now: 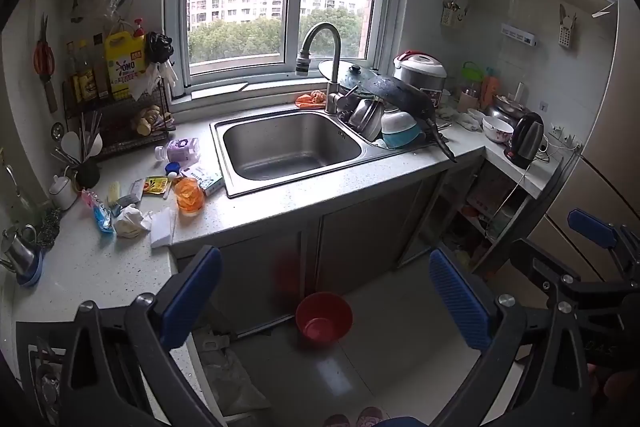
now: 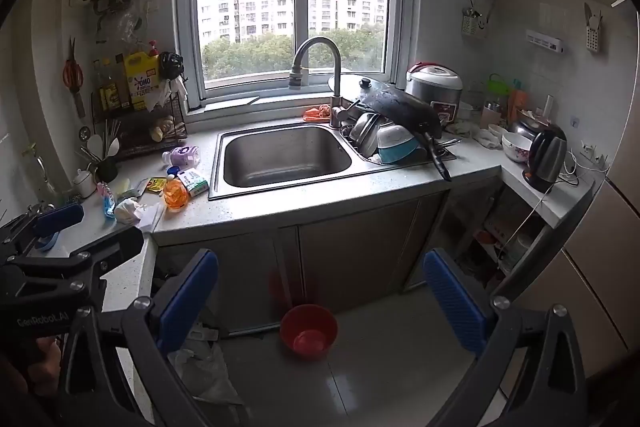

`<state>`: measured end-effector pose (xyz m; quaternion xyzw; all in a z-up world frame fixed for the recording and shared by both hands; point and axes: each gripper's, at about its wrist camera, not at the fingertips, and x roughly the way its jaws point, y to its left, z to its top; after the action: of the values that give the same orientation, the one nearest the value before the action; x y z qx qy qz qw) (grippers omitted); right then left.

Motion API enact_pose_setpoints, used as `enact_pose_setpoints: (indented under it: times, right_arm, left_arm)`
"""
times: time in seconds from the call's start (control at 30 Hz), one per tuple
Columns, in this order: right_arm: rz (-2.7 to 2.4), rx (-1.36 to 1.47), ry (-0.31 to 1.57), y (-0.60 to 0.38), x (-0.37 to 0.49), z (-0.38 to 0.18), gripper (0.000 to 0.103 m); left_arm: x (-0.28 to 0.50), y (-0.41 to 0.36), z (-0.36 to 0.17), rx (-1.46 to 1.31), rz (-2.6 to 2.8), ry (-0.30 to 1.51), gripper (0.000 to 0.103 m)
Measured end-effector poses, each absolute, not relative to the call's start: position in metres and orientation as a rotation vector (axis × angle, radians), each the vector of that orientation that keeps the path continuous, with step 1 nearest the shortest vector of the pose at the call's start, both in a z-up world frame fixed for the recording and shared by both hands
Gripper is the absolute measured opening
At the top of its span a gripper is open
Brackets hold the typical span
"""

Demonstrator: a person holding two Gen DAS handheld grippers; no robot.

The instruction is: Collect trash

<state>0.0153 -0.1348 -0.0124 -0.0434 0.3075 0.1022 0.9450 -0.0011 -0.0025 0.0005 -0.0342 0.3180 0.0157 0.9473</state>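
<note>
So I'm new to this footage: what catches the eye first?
The heap of wrappers and crumpled paper on the speckled counter left of the empty steel sink. Then the red plastic bucket on the floor tiles below, framed by the open left gripper.

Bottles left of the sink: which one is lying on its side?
The purple-labelled bottle, lying near the sink's back left corner by the wire rack. The orange bottle nearer the counter's front edge appears to stand upright.

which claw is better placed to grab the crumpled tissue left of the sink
Left, probably. The crumpled tissue lies left of the sink, on the left claw's side; the right claw, equally open, would reach across.
</note>
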Motion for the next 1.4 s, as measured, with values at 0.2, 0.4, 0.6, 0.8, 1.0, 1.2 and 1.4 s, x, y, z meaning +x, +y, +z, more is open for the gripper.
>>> enact_pose_setpoints:
  times: [0.2,0.4,0.6,0.8,1.0,1.2,1.4]
  right_arm:
    - [0.199,-0.075,0.667,-0.132,0.015,-0.009,0.103]
    - [0.194,-0.088,0.674,-0.126,0.012,-0.012,0.103]
    - [0.201,-0.086,0.69,-0.126,0.012,-0.015,0.103]
    - [0.204,-0.093,0.701,-0.125,0.016,-0.014,0.103]
    - [0.205,-0.087,0.707,-0.126,0.016,-0.012,0.103]
    - [0.205,-0.087,0.705,-0.126,0.016,-0.012,0.103]
    - [0.204,-0.091,0.713,-0.126,0.017,-0.013,0.103]
  left_arm:
    - [-0.005,-0.009,-0.005,-0.085,0.01,0.658,0.103]
    - [-0.001,-0.001,-0.005,-0.093,0.0,0.681,0.103]
    - [-0.001,-0.001,-0.011,-0.092,0.002,0.692,0.103]
    - [-0.002,0.0,-0.013,-0.087,0.0,0.697,0.103]
    - [-0.003,-0.001,-0.011,-0.083,0.001,0.688,0.103]
    - [-0.001,0.0,-0.01,-0.087,-0.003,0.692,0.103]
    - [0.0,0.0,-0.011,-0.083,-0.005,0.695,0.103]
